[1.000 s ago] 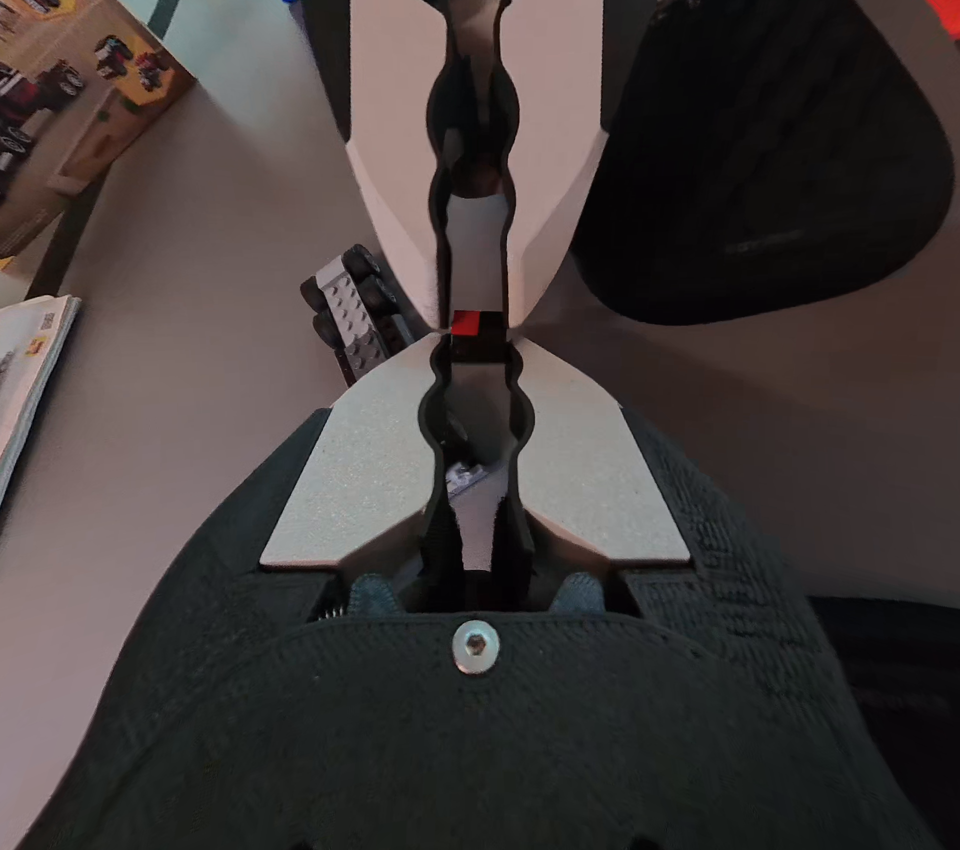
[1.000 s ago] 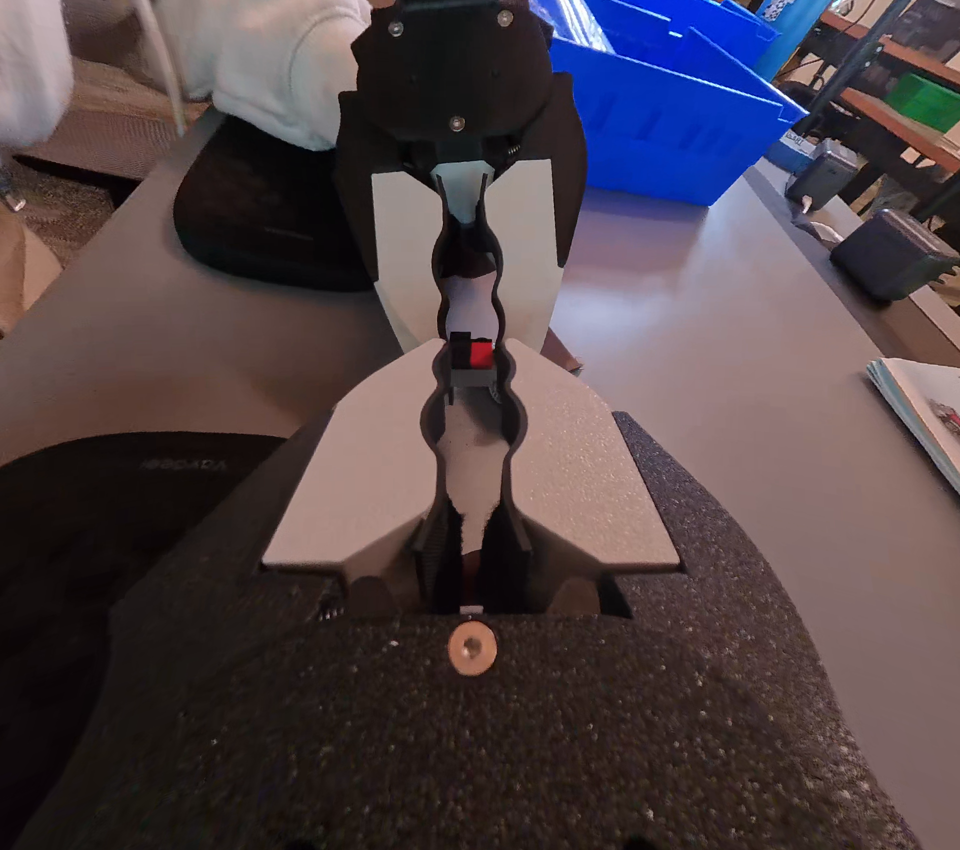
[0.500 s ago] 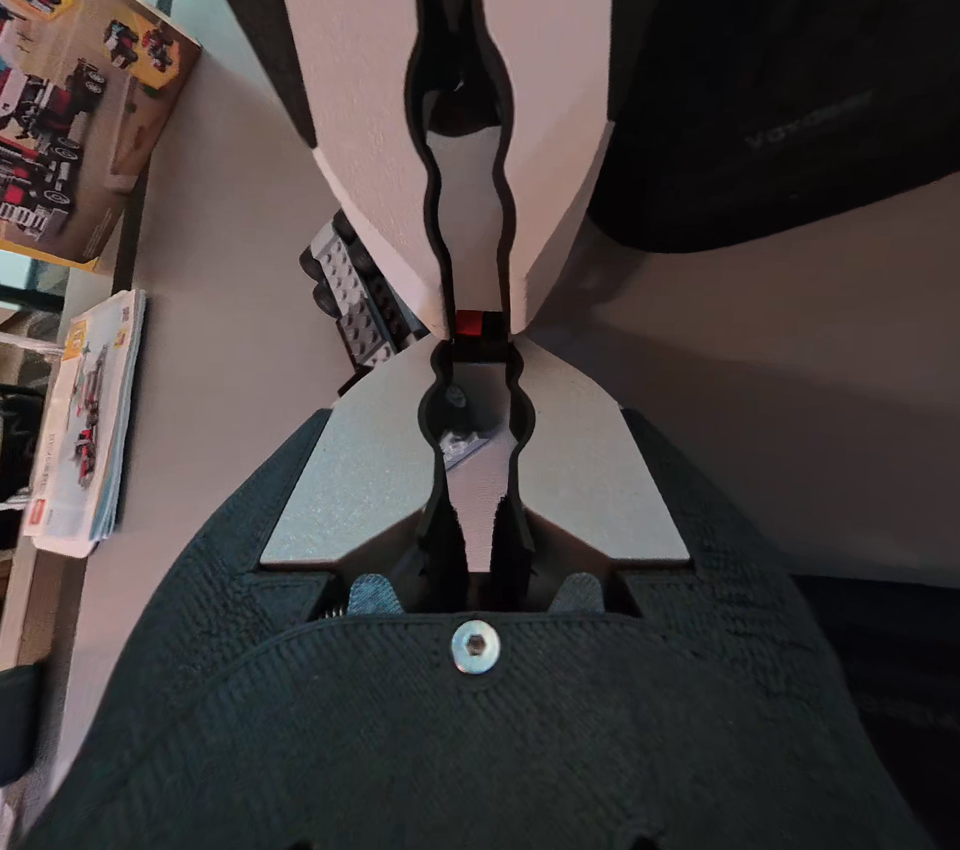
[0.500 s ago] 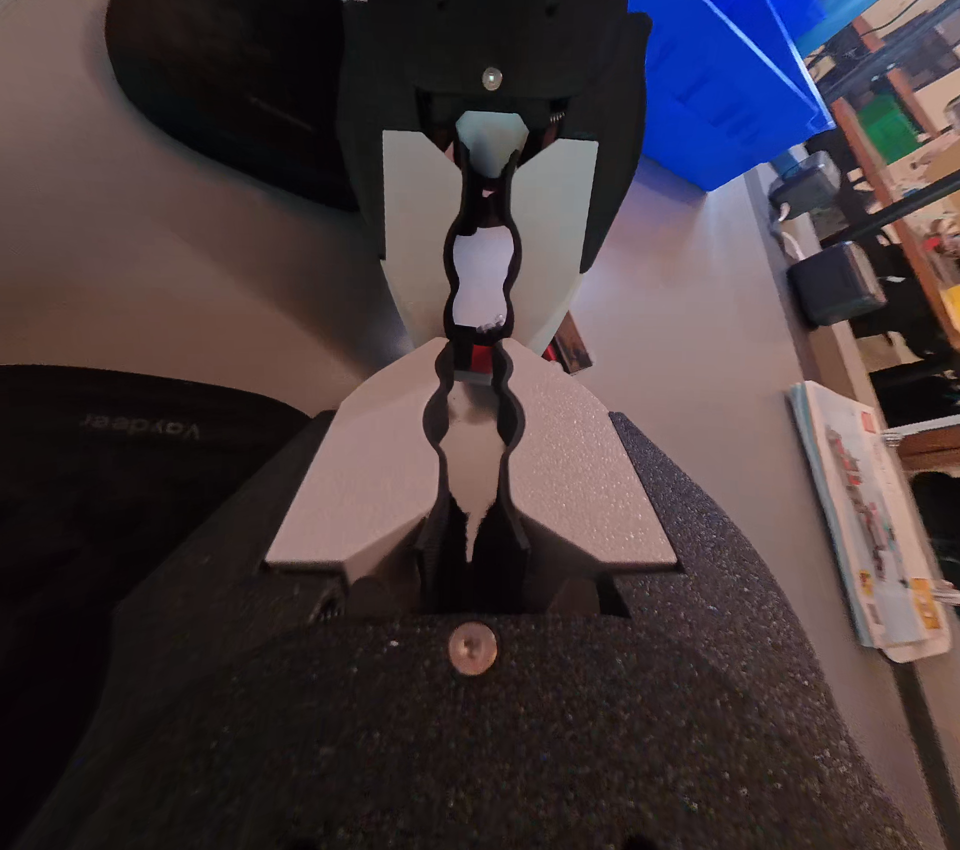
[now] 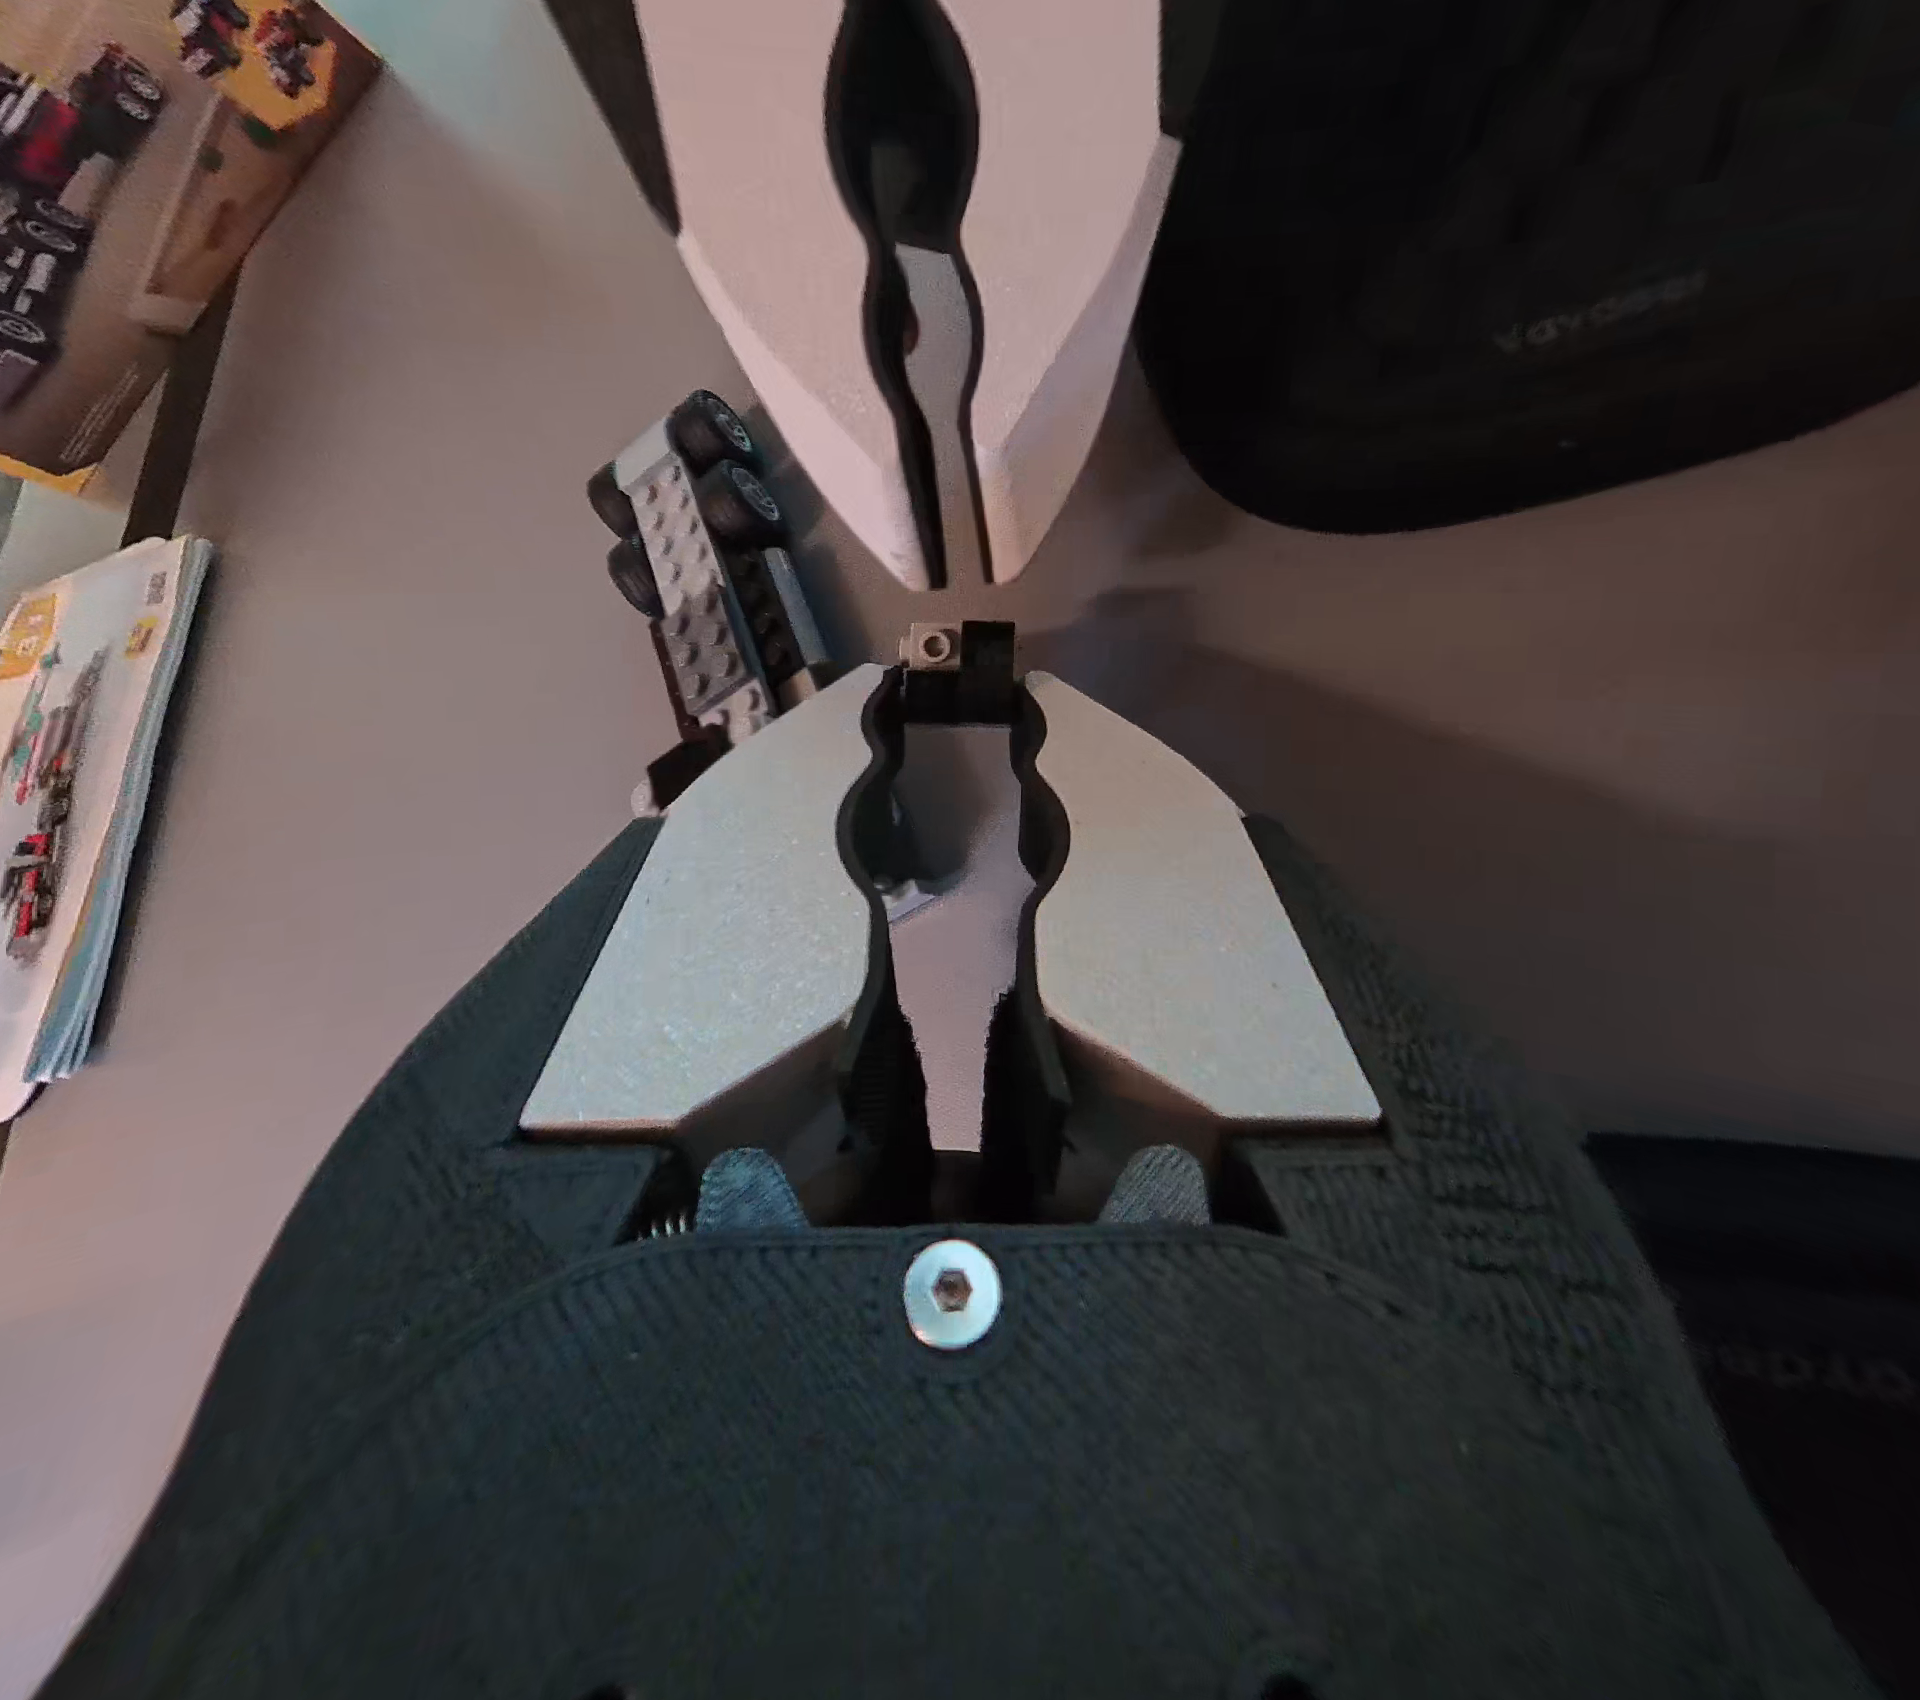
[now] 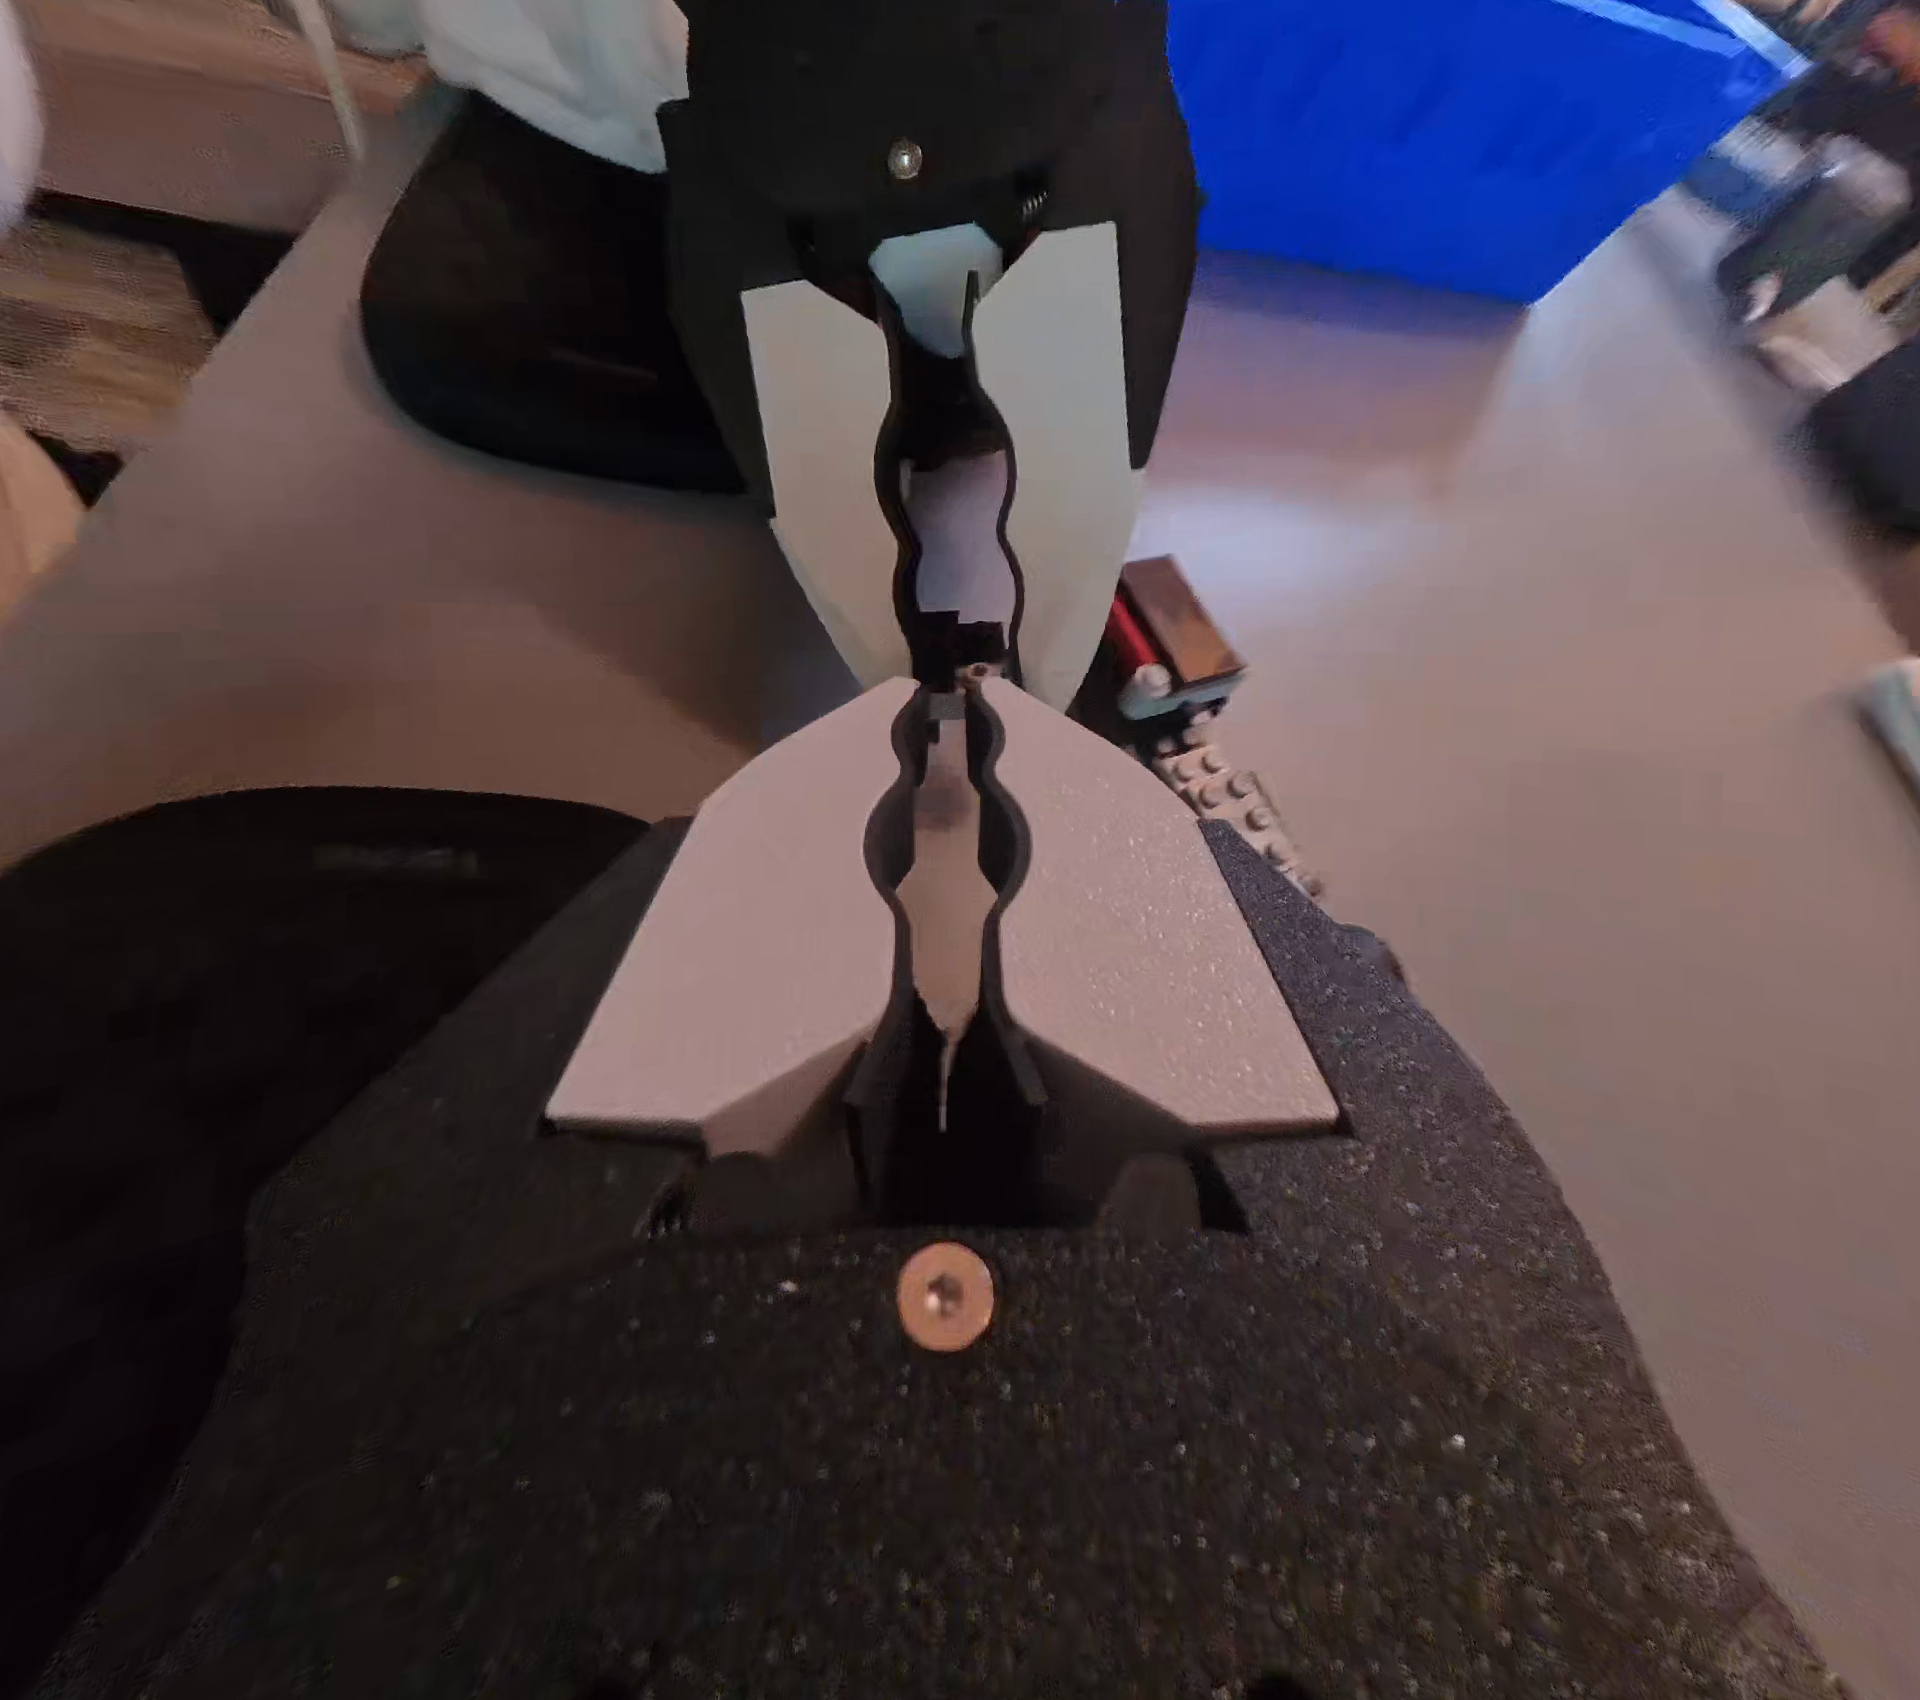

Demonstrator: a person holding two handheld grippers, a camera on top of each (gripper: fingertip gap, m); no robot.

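fingers of left gripper [image 5: 954, 684] clamp a small black brick cluster [image 5: 961, 676] with a grey stud piece, right gripper [image 6: 943, 694] fingers narrow and tip-to-tip with it, wheeled grey chassis [image 5: 694, 570] lying unjoined on surface [image 5: 416, 611] just left.

The right gripper [image 6: 948, 700] pinches a small grey piece [image 6: 948, 705] against the left gripper's [image 6: 961, 648] black brick [image 6: 951, 637].

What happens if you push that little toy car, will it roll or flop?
The toy car looks to be stiff bricks, so it probably won't flop. It has round wheels and lies on a smooth table, so it likely rolls easily. Pieces might snap off.
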